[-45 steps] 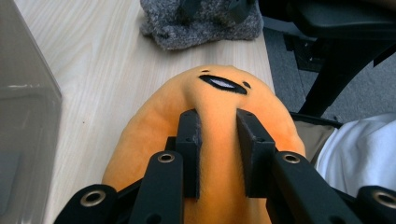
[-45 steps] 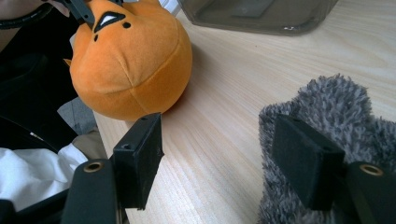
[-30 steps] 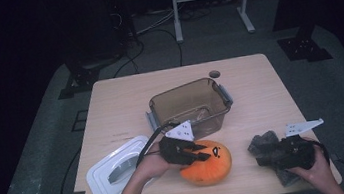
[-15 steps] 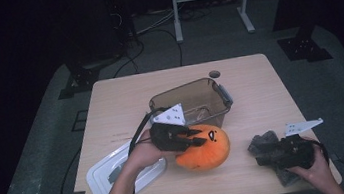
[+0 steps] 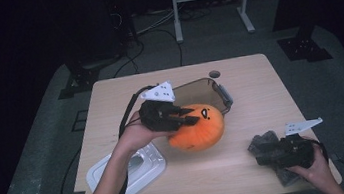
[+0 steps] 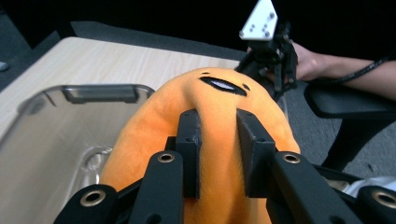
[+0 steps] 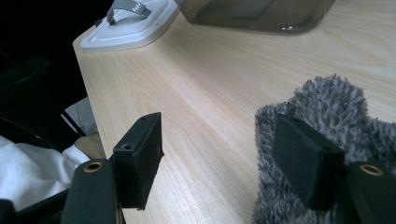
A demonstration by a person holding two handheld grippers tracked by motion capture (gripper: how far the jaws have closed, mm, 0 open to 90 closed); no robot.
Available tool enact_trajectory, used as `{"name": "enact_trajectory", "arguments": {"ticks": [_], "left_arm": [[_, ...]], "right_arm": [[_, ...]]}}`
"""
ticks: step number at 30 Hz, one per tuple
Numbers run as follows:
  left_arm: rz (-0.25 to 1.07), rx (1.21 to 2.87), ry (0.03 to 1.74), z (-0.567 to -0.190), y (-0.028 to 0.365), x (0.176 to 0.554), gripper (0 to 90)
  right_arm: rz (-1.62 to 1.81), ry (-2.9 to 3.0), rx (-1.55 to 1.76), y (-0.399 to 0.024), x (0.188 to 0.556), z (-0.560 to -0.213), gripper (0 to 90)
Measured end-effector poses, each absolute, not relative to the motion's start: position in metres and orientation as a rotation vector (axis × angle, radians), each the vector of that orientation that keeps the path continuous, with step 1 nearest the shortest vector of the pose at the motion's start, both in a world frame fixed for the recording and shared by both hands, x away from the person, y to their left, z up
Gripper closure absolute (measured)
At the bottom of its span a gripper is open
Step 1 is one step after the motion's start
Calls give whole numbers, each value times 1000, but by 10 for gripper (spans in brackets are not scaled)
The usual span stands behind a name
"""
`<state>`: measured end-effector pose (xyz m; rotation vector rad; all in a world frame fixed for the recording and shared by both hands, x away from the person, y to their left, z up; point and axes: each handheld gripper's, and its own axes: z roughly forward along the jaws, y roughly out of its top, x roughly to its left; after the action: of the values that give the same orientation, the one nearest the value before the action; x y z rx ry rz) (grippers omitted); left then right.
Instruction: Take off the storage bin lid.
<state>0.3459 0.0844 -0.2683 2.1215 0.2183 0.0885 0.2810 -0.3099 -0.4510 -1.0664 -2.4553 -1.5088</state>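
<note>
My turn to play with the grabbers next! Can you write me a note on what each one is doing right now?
Left gripper: shut on the orange plush toy, lifted beside the clear bin.
Right gripper: open, one jaw against the grey fuzzy cloth on the table.
White lid: off, lying near the table's front left.
Done: toy picked up.
Left: probably toy into bin, then the cloth.

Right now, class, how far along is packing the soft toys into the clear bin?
Done: the lid is off, lying on the table. In hand: the left gripper pinches the orange plush, lifted beside the bin. Left: drop it in, then the grey plush, which the right gripper sits against with open jaws.
</note>
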Motion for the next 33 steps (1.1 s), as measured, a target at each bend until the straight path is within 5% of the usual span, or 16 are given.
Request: {"name": "enact_trajectory", "arguments": {"ticks": [33], "left_arm": [[141, 2119, 321, -246, 86, 416, 731]], "right_arm": [[-1517, -2431, -1058, -310, 286, -452, 325]]}}
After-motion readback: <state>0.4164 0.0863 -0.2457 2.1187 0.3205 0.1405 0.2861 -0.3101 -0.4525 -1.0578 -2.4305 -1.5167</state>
